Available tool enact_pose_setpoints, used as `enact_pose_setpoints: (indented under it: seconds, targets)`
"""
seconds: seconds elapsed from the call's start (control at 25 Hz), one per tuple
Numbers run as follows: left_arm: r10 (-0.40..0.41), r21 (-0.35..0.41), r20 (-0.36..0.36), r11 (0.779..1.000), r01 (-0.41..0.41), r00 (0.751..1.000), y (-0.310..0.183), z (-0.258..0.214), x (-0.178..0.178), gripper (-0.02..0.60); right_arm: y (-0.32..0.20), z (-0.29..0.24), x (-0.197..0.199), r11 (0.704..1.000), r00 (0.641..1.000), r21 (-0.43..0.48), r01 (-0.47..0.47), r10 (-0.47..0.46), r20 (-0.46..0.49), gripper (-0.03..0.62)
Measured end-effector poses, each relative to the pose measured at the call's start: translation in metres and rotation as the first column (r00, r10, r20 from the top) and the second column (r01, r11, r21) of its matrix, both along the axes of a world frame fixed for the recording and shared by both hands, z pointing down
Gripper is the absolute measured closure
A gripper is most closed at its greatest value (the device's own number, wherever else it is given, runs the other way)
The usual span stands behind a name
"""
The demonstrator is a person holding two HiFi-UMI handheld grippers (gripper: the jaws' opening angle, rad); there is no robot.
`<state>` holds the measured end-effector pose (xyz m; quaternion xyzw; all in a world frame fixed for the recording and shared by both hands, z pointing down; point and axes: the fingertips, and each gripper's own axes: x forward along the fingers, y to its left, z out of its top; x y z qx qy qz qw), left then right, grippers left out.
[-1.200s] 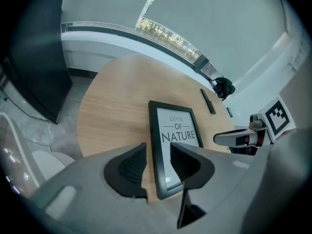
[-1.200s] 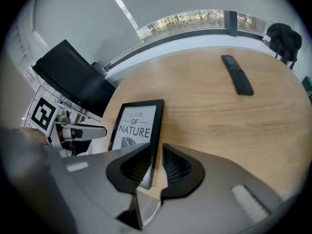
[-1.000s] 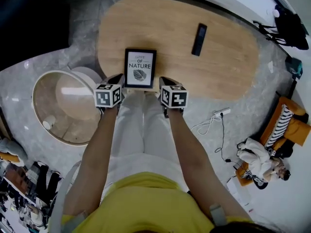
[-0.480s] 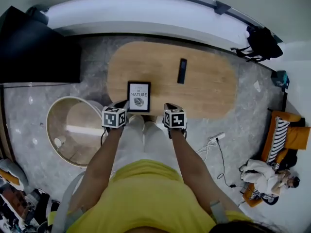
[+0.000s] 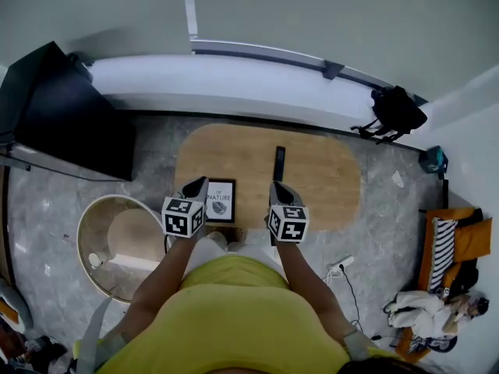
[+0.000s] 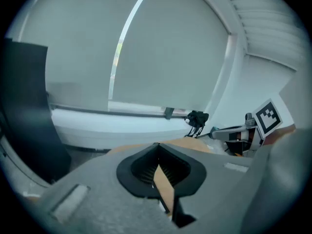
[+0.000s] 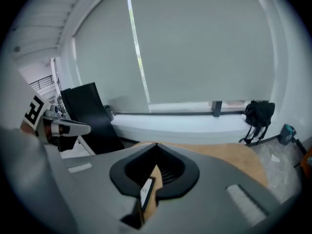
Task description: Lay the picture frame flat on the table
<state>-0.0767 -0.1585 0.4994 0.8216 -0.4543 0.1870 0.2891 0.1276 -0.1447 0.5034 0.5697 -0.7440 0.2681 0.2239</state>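
Note:
The picture frame (image 5: pixel 220 200), black-edged with a white leaf print, lies flat on the oval wooden table (image 5: pixel 327 178) near its front edge. Both grippers hang well above the table, apart from the frame. In the head view my left gripper (image 5: pixel 196 184) is over the frame's left edge and my right gripper (image 5: pixel 278 187) is to its right. Each is shut with nothing in it. In the left gripper view the gripper (image 6: pixel 157 145) has its tips meeting, with wood showing behind. The right gripper (image 7: pixel 156 145) is the same, and a strip of the frame (image 7: pixel 146 191) shows beneath it.
A black remote (image 5: pixel 278 164) lies on the table beyond the right gripper. A round side table (image 5: pixel 109 240) stands on the floor at the left, a black panel (image 5: pixel 70 123) at the back left, a black bag (image 5: pixel 394 111) at the back right, a power strip (image 5: pixel 341 263) by the table.
Both grippers and the head camera have risen a long way, so table and frame look much smaller. The frame stays flat in the same place on the table.

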Motion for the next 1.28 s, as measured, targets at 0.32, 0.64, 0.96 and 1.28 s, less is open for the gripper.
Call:
enact_pose_setpoints:
  seconds: [0.32,0.64,0.96,1.28]
  targets:
    - [-0.010,0.377,0.014,0.926,0.004,1.000,-0.033,-0.154,0.014,0.580,-0.035,-0.171,-0.024,0.907,0.998,0.417,0.059,-0.039,-0.055,0.592]
    - [-0.033,0.547,-0.010,0.836,0.033,0.999,-0.027,-0.239,0.025,0.580,-0.029,-0.270,-0.039,0.777,0.991,0.617,0.125,-0.075,-0.107,0.592]
    - [-0.027,0.587,-0.022,0.809,0.035,0.999,-0.020,-0.273,0.037,0.580,-0.022,-0.303,-0.033,0.739,0.994,0.665,0.111,-0.084,-0.073,0.592]
    - [-0.044,0.581,-0.018,0.812,0.046,0.999,-0.008,-0.271,0.045,0.580,-0.010,-0.295,-0.029,0.757,0.994,0.646,0.100,-0.102,-0.034,0.592]
